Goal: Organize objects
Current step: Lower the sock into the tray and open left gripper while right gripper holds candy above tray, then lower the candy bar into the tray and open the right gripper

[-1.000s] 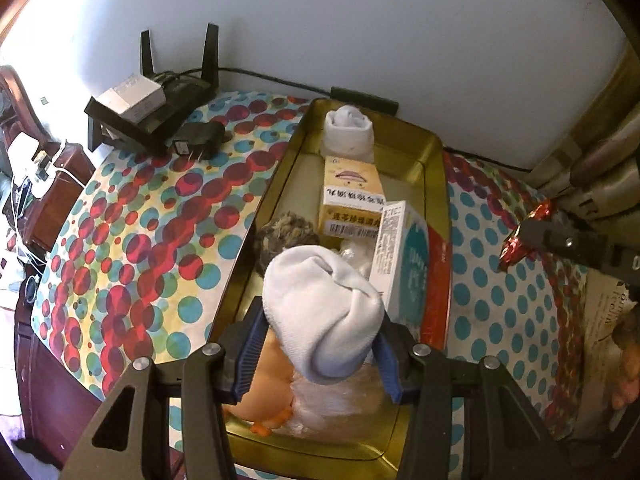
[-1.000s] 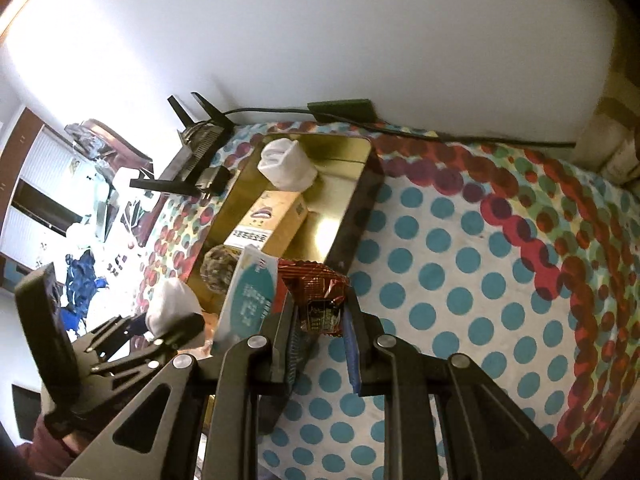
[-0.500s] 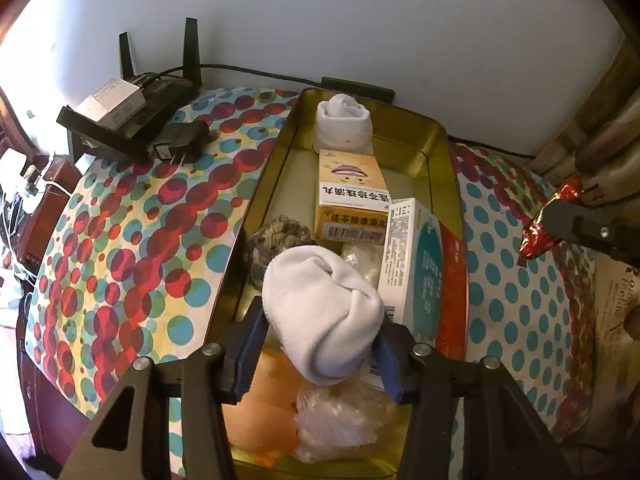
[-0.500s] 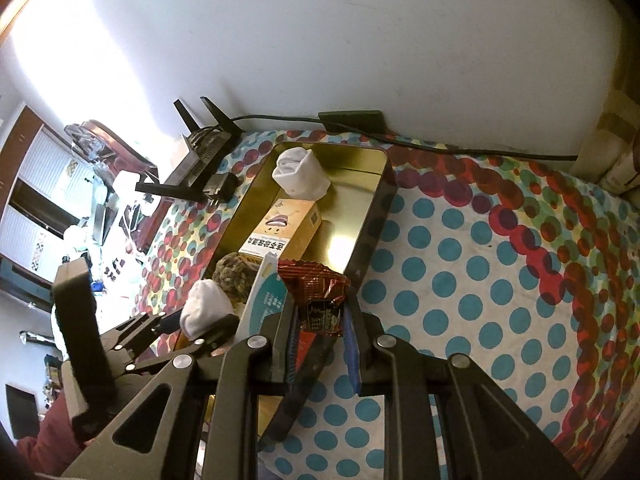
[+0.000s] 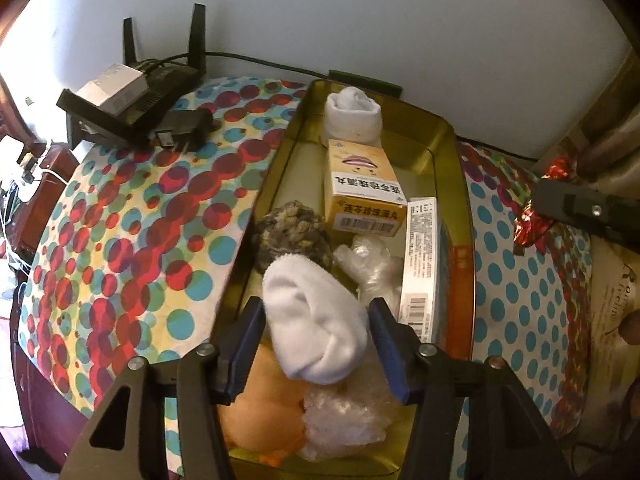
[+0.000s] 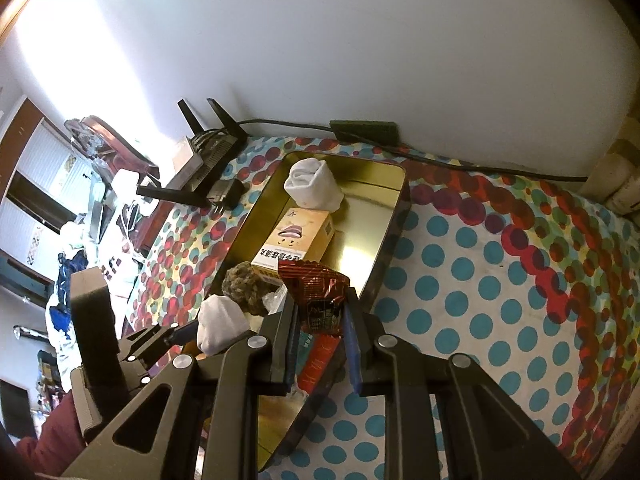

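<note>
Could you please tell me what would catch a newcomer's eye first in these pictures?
Probably the gold tin on the polka-dot cloth, crowded with a yellow box, a rolled white sock at its far end and other bits. Next, the white sock between the opening jaws of the left hand-held gripper over the tin's near end, and the red wrapper pinched in the right hand-held gripper.

Gold tin [image 5: 460, 184] on a tablecloth [image 5: 132, 216] of red and teal dots; white rolled sock [image 5: 316, 328], yellow medicine box [image 5: 362, 184], speckled grey-brown ball [image 5: 292, 236], shiny red wrapper [image 6: 316, 296].
</note>
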